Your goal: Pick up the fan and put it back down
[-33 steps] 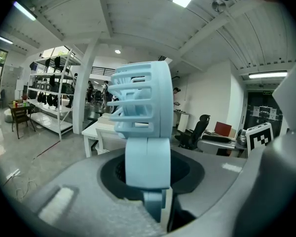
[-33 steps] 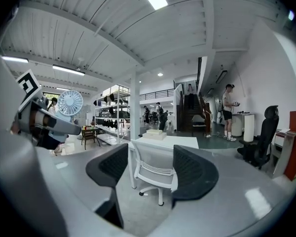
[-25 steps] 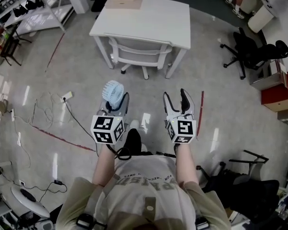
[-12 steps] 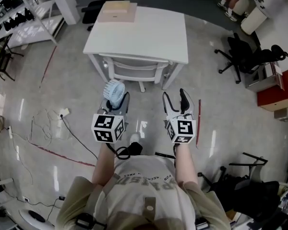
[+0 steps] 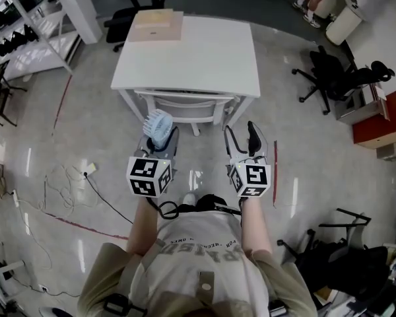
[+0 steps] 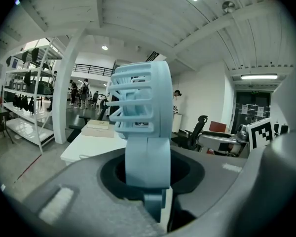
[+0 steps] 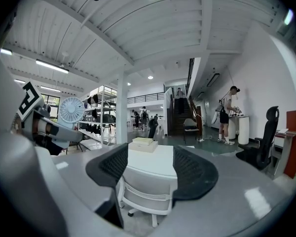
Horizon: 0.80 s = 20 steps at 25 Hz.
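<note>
A small pale blue fan [image 5: 160, 127] stands upright between the jaws of my left gripper [image 5: 160, 142], which is shut on its stem. In the left gripper view the fan [image 6: 140, 127] fills the middle, its round grille above the jaws and its stem clamped in the dark pads. My right gripper [image 5: 243, 140] is held level beside it, open, with nothing between its pads [image 7: 113, 166]. From the right gripper view the fan [image 7: 71, 109] shows at the left. Both grippers hang in the air above the floor, short of a white table [image 5: 204, 55].
A white chair [image 5: 185, 105] is tucked under the table's near side. A flat cardboard box [image 5: 156, 25] lies on the table's far left corner. Black office chairs [image 5: 336, 71] stand to the right, white shelving [image 5: 26, 25] to the left, cables [image 5: 66, 183] on the floor.
Both grippers have moved forward toward the white table, the left one carrying the fan. The table and chair now lie closer below them. Neither gripper's jaws changed.
</note>
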Each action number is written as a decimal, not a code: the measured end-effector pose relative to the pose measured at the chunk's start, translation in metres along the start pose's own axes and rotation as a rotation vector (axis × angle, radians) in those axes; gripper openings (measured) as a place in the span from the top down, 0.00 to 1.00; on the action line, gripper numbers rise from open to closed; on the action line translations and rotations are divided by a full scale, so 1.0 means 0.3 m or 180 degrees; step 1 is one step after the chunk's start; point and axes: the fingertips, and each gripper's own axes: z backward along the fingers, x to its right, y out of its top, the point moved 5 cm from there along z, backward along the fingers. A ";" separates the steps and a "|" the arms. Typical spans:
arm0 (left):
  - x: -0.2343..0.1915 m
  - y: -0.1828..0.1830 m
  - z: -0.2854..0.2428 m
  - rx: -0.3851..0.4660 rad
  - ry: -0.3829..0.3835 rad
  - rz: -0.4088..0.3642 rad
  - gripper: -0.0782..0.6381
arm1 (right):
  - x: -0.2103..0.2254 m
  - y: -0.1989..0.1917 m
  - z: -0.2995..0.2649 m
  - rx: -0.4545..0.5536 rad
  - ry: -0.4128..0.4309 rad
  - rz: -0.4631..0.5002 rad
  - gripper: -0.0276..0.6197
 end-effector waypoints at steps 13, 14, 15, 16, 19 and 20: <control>-0.097 -0.038 -0.095 -0.0113 0.0075 0.0121 0.75 | 0.068 -0.084 -0.150 -0.0176 -0.0020 -0.0104 0.55; -0.108 -0.038 -0.112 -0.0126 0.0090 0.0128 0.75 | 0.081 -0.090 -0.170 -0.0190 -0.0025 -0.0126 0.55; -0.119 -0.037 -0.131 -0.0138 0.0101 0.0136 0.75 | 0.095 -0.094 -0.192 -0.0198 -0.0027 -0.0139 0.55; -0.129 -0.036 -0.151 -0.0148 0.0111 0.0144 0.75 | 0.107 -0.097 -0.215 -0.0201 -0.0025 -0.0143 0.55; -0.152 -0.024 -0.217 -0.0156 0.0149 0.0170 0.75 | 0.148 -0.095 -0.290 -0.0208 -0.0001 -0.0129 0.55; -0.159 -0.014 -0.241 -0.0152 0.0162 0.0175 0.75 | 0.161 -0.090 -0.316 -0.0208 0.0013 -0.0125 0.55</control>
